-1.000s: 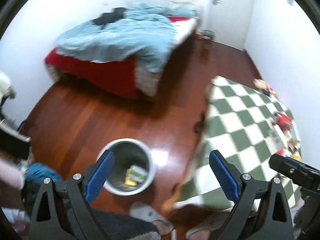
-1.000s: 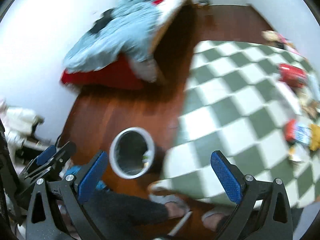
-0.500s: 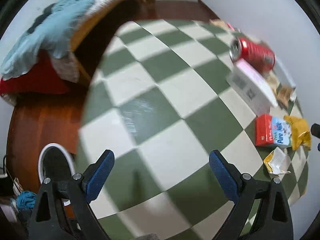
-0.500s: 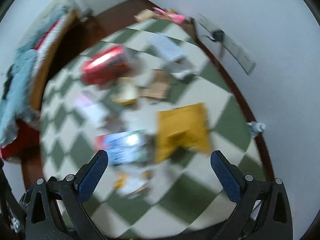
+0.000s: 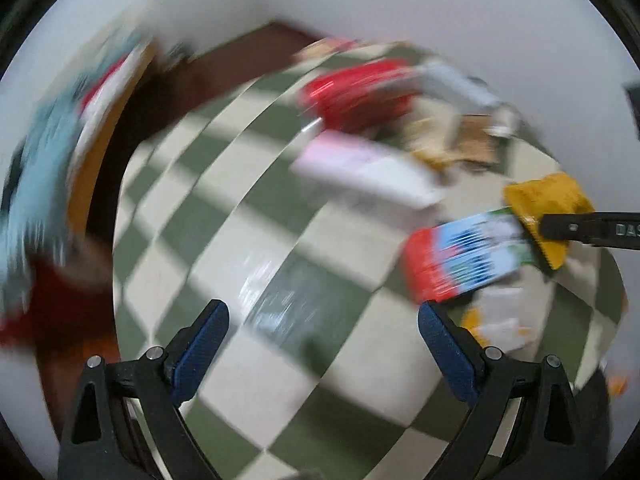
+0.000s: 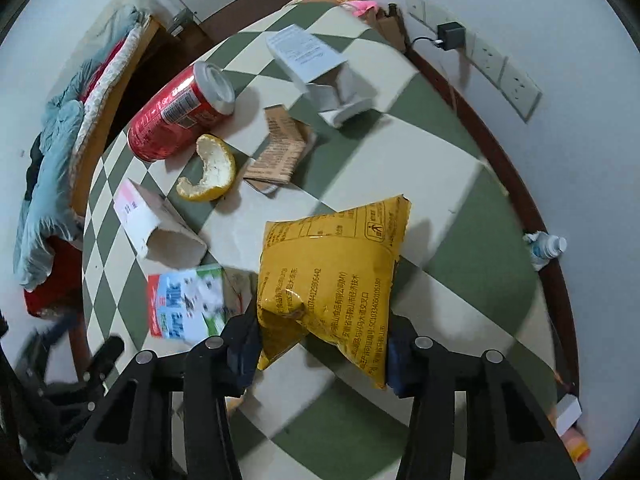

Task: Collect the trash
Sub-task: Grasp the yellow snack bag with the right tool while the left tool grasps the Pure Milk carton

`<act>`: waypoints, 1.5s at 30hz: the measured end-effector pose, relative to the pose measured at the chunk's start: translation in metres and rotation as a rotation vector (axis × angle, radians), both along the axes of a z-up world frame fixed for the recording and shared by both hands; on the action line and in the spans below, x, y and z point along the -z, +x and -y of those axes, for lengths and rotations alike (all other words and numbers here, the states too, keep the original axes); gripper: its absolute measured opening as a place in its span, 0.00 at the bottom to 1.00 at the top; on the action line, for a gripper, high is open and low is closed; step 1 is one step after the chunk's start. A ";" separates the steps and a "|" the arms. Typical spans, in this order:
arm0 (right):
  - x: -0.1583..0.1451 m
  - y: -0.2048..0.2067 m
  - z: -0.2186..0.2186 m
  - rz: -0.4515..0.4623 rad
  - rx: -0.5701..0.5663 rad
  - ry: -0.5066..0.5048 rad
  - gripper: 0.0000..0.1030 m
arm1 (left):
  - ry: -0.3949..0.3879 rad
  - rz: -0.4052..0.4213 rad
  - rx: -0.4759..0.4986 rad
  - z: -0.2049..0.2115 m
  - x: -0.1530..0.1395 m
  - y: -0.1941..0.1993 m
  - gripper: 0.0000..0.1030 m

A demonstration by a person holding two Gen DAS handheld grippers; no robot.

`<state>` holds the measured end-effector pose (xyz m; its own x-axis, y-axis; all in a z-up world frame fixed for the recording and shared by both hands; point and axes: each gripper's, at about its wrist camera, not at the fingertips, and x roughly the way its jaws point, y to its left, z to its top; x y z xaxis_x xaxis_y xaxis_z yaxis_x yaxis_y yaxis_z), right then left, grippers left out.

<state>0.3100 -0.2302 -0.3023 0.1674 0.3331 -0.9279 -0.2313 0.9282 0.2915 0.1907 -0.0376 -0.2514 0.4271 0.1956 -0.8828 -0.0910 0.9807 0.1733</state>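
Trash lies scattered on a green-and-white checkered rug. My right gripper is closing its jaws on a yellow snack bag, and both pads touch its lower sides. To the bag's left lies a red and blue carton. Farther off are a red can, an orange peel, a pink-and-white box, a brown cardboard scrap and a white box. In the blurred left wrist view my left gripper hangs open over bare rug, left of the carton and yellow bag.
A bed with a blue cover stands along the rug's left side. The wall on the right carries sockets and a black charger. A small bottle lies at the skirting board. Dark wooden floor borders the rug.
Both grippers swung from the metal bin on the wooden floor across to the rug and sank toward the trash. The right jaws narrowed from wide open onto the yellow bag.
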 end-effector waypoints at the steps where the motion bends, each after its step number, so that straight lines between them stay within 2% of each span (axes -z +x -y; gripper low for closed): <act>1: -0.002 -0.003 0.006 -0.001 0.007 0.003 0.50 | 0.021 0.005 0.066 0.012 -0.004 0.005 0.93; 5: -0.007 -0.015 0.024 -0.015 0.033 -0.004 0.50 | 0.064 -0.048 0.350 0.057 -0.005 0.035 0.93; 7: -0.005 -0.016 0.031 -0.023 0.043 -0.012 0.50 | 0.056 -0.100 0.435 0.068 0.003 0.048 0.91; 8: -0.004 -0.016 0.036 -0.028 0.050 -0.011 0.50 | 0.065 -0.138 0.467 0.072 0.011 0.056 0.83; 9: -0.003 -0.016 0.039 -0.032 0.056 -0.009 0.50 | 0.070 -0.171 0.489 0.075 0.017 0.061 0.82; 11: -0.002 -0.016 0.040 -0.038 0.058 -0.009 0.50 | 0.018 -0.188 0.523 0.077 0.017 0.069 0.82; 18: 0.001 -0.017 0.044 -0.067 0.061 0.013 0.50 | -0.013 -0.289 0.632 0.090 0.022 0.072 0.82; 23: -0.001 -0.015 0.048 -0.068 0.064 0.013 0.50 | 0.010 -0.320 0.651 0.091 0.025 0.071 0.82; 27: -0.001 -0.016 0.047 -0.074 0.055 0.011 0.50 | -0.017 -0.371 0.667 0.091 0.029 0.069 0.82; 30: 0.002 -0.015 0.046 -0.083 0.053 0.005 0.50 | 0.039 -0.399 0.670 0.090 0.046 0.072 0.82; 31: 0.003 -0.015 0.046 -0.084 0.054 0.004 0.50 | 0.029 -0.394 0.661 0.089 0.047 0.073 0.82; 34: 0.002 -0.016 0.044 -0.074 0.052 0.000 0.50 | -0.017 -0.353 0.602 0.084 0.040 0.076 0.63; 35: 0.002 -0.017 0.043 -0.072 0.048 0.004 0.50 | -0.047 -0.342 0.583 0.082 0.036 0.077 0.59; 38: -0.001 -0.020 0.040 -0.060 0.037 0.007 0.49 | -0.060 -0.302 0.558 0.080 0.028 0.072 0.56; 41: -0.004 -0.024 0.036 -0.044 0.028 0.018 0.48 | -0.038 -0.262 0.509 0.078 0.024 0.061 0.54; 45: -0.014 -0.032 0.028 -0.006 0.012 0.022 0.47 | -0.059 -0.176 0.383 0.062 0.010 0.045 0.53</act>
<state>0.2779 -0.2582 -0.2887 0.1662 0.3518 -0.9212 -0.2186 0.9241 0.3135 0.2362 -0.0992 -0.2613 0.3012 -0.0015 -0.9536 0.3079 0.9466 0.0958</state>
